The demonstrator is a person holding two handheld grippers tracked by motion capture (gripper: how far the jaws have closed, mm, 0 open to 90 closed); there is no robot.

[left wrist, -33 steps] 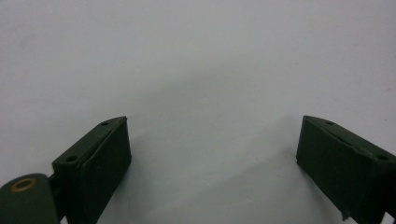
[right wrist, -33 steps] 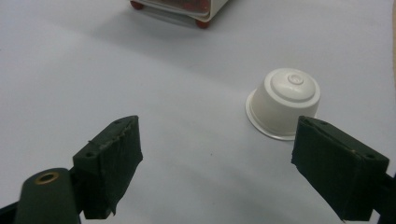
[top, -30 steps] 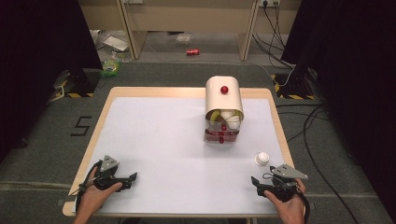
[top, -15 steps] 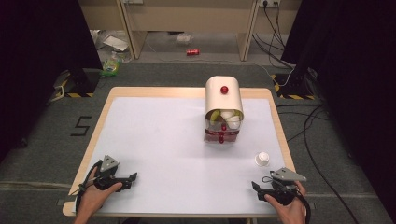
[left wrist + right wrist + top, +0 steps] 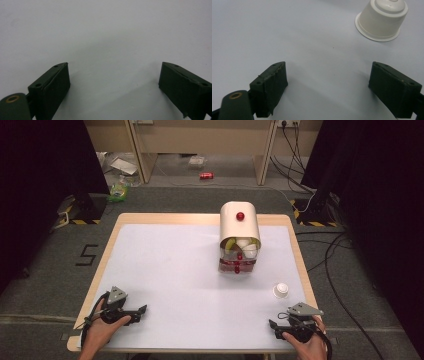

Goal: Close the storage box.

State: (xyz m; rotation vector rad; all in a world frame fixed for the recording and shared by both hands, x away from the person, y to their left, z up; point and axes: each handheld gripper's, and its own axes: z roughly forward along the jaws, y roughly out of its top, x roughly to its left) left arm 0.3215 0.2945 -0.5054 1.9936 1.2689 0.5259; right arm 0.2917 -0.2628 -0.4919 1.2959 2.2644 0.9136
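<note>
Both claws sit released, right claw [image 5: 328,75] aimed near the upside-down white cup [image 5: 382,20], probably lining up a grab.

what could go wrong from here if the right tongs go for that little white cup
The white cup stands upside down and narrows toward the top, so the open right tongs might slip off it or tip it. It also sits near the right edge of the table and, if nudged, might roll off. The left tongs rest far away, too distant to steady it.
</note>
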